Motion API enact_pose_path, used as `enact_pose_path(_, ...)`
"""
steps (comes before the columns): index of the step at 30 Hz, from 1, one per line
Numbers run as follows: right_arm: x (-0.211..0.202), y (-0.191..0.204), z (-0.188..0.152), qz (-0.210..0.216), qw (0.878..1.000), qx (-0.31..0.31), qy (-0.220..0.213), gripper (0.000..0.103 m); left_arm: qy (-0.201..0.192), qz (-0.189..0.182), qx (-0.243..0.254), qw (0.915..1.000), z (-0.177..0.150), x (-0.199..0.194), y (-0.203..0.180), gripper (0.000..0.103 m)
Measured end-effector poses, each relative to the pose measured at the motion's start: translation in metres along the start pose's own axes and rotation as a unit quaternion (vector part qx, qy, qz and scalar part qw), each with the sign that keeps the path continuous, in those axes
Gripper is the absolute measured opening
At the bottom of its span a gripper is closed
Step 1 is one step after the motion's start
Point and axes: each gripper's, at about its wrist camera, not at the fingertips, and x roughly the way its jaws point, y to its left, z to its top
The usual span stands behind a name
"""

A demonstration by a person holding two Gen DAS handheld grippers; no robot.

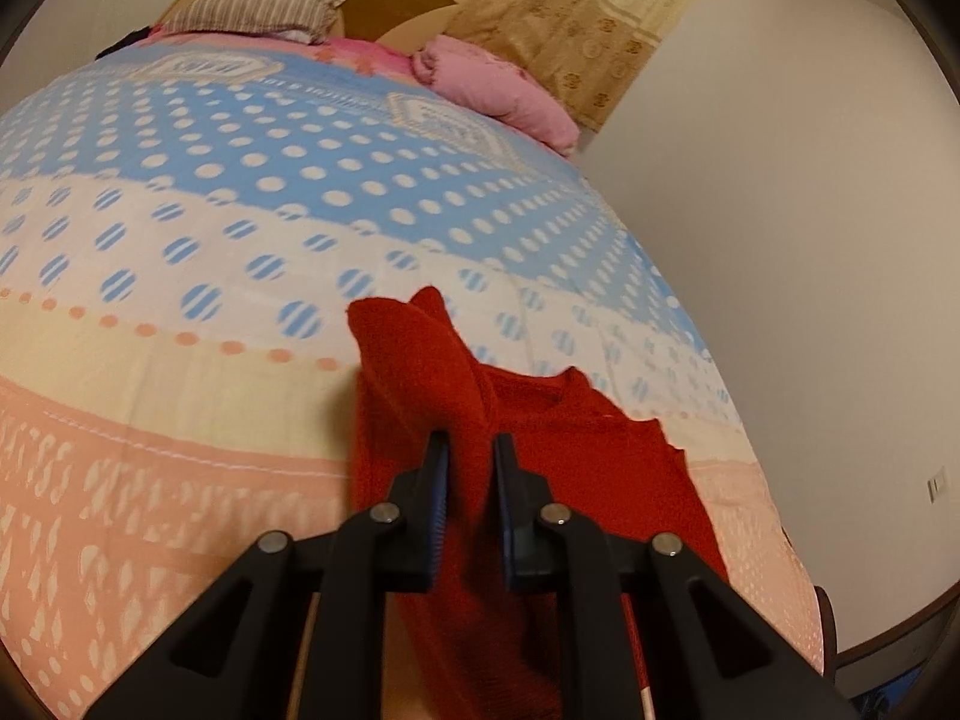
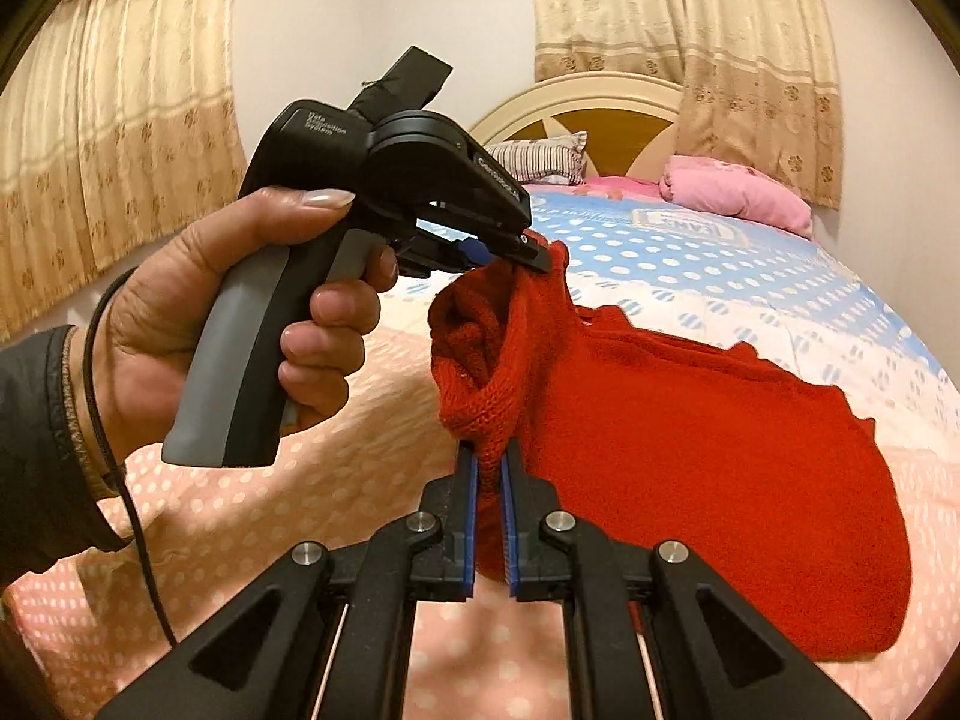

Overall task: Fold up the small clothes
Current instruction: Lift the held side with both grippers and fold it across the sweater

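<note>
- Both of my claws are clamped on one red knitted garment (image 2: 690, 450), lifting its near-left edge off the bed
- Seen along my left claw (image 1: 471, 450), its two black fingers with blue pads pinch a raised fold of the red knit; bunched cloth stands up just beyond the tips and more hangs below them
- Seen along my right claw (image 2: 490, 465), its fingers press almost together on a thick ribbed roll of the same garment
- From the right wrist view, my left claw (image 2: 531, 252) shows from the side, up and to the left, biting the top of the bunched knit; my left hand (image 2: 240, 306) wraps its grey and black handle, and a thin black cord hangs from that wrist
- To the right of both grips, the rest of the garment spreads flat on the bedspread (image 1: 240, 228), its far edge wavy
- That bedspread is peach with pale dots at the near end, cream in the middle, and blue with white dots farther off
- At the far end lie a striped pillow (image 1: 258, 12) on the left and a pink pillow (image 1: 504, 84) on the right, against a cream and brown headboard (image 2: 594, 114)
- Beige patterned curtains (image 2: 708, 18) hang behind the bed and along the left wall
</note>
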Motion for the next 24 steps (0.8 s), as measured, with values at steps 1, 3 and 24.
enact_pose_path(1,-0.003,-0.004,0.000,-0.001,1.000,0.004,-0.003,0.006,-0.001,-0.002,0.005,1.0000,0.000,0.001,-0.008,0.015)
enact_pose_path(3,-0.011,-0.011,-0.002,-0.005,1.000,0.015,-0.010,0.006,-0.002,-0.005,0.012,0.9999,0.001,0.003,-0.018,0.015)
enact_pose_path(24,-0.050,-0.090,-0.020,-0.028,0.995,0.088,-0.026,0.006,0.023,-0.018,0.073,0.9969,-0.012,0.047,-0.106,0.015)
